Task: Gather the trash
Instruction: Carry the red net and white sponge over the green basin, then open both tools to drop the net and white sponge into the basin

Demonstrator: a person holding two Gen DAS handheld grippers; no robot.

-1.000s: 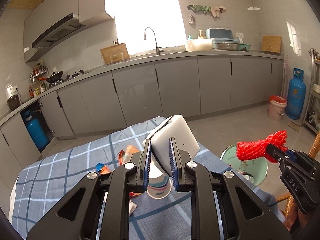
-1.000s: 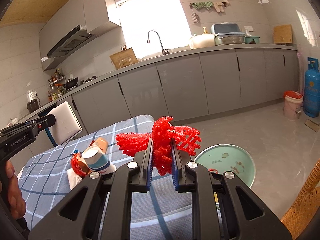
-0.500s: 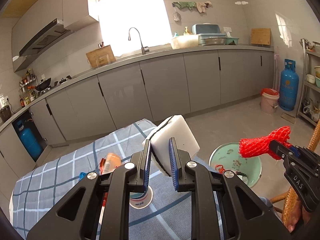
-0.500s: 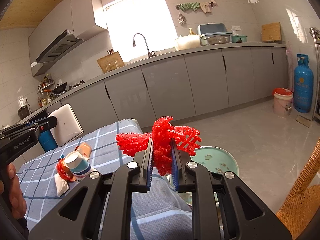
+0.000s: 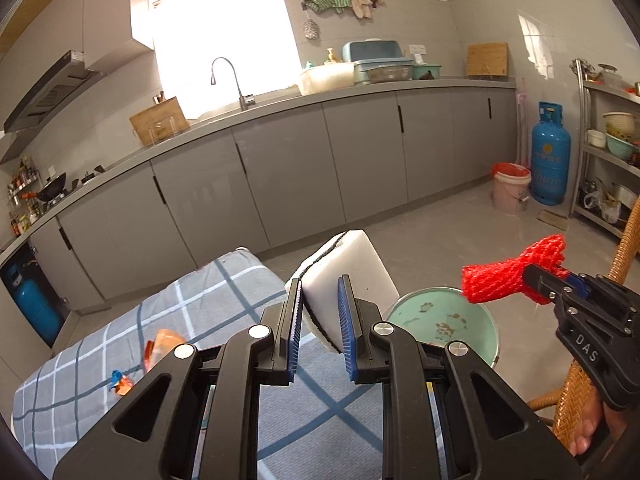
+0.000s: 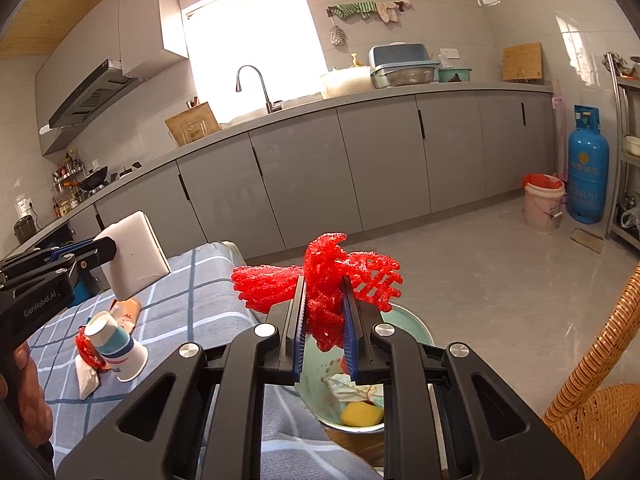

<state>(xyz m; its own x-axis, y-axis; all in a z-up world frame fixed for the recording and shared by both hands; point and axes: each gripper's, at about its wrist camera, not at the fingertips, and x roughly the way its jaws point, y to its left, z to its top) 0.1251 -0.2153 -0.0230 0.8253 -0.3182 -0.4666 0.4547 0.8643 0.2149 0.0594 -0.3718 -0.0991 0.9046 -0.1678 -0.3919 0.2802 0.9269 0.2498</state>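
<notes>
1. Clamping on a white foam block (image 5: pixel 344 276), the left gripper (image 5: pixel 318 316) is seen with its blue pads narrowly apart and pressed against the block's two faces; the block stands up beyond the fingertips, tilted.
2. A wad of red mesh netting (image 6: pixel 324 284) is pinched in the right gripper (image 6: pixel 324 320), whose jaws are drawn almost fully together; the netting spreads out to both sides above the fingertips.
3. A pale green basin (image 6: pixel 416 330) is seen just below and beyond the right gripper's tips, beside the edge of the checked tablecloth (image 6: pixel 200 304); crumpled paper and a yellow piece (image 6: pixel 360 414) lie inside it.
4. To the left of the right gripper, a paper cup (image 6: pixel 116 350) lies on its side on the cloth, touching red netting scraps and a white packet; an orange wrapper (image 6: pixel 128 312) lies just beyond it.
5. Only the right wrist view shows the basin's contents and the cup.
6. Only the left wrist view shows a small blue-and-orange wrapper (image 5: pixel 120 384) on the cloth, left of the left gripper.
7. A wicker chair (image 6: pixel 600 380) is seen to the right of the right gripper.
</notes>
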